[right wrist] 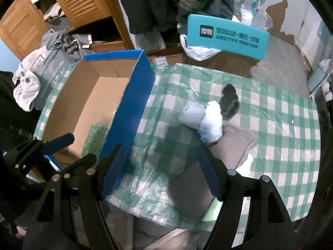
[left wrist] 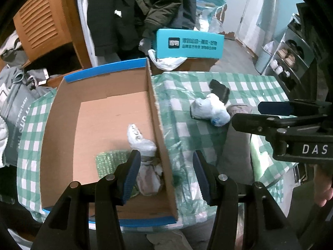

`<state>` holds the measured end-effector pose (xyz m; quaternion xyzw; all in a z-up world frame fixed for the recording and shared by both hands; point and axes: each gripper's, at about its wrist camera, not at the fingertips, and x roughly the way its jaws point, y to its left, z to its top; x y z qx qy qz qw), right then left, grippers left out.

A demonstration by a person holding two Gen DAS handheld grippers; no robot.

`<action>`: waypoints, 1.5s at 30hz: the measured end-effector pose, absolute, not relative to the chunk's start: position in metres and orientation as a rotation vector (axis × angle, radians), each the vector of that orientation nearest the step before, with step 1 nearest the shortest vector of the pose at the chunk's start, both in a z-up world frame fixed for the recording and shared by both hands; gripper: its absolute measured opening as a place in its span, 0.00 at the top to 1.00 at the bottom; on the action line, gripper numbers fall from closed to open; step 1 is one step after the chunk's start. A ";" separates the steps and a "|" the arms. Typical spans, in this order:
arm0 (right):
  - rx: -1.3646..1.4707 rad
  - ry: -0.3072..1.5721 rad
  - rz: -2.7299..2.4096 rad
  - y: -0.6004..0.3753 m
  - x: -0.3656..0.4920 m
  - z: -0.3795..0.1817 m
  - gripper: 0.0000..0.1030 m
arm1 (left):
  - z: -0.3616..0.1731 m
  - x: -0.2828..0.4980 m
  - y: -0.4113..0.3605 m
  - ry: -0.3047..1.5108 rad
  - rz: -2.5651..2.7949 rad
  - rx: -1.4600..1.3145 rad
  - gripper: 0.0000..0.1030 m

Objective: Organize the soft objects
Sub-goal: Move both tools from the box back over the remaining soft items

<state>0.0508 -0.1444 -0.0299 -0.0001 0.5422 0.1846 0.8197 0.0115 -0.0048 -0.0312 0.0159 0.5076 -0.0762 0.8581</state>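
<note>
Left gripper (left wrist: 166, 170) fills the bottom of its own view, jaws wide apart with nothing between them. Right gripper (right wrist: 164, 170) is also spread wide and empty at the bottom of its view, and juts in at the right edge of the left view.

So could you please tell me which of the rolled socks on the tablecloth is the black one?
The black sock, farthest back, behind the white sock and grey sock.
</note>
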 end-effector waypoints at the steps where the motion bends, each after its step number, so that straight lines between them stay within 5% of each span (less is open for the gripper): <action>1: 0.002 1.154 0.390 -0.148 0.050 -0.030 0.30 | -0.032 0.012 -0.008 1.070 -0.166 0.035 0.47; 45: 0.083 1.342 0.212 -0.267 0.025 -0.131 0.29 | -0.109 0.018 -0.117 1.255 -0.334 0.069 0.42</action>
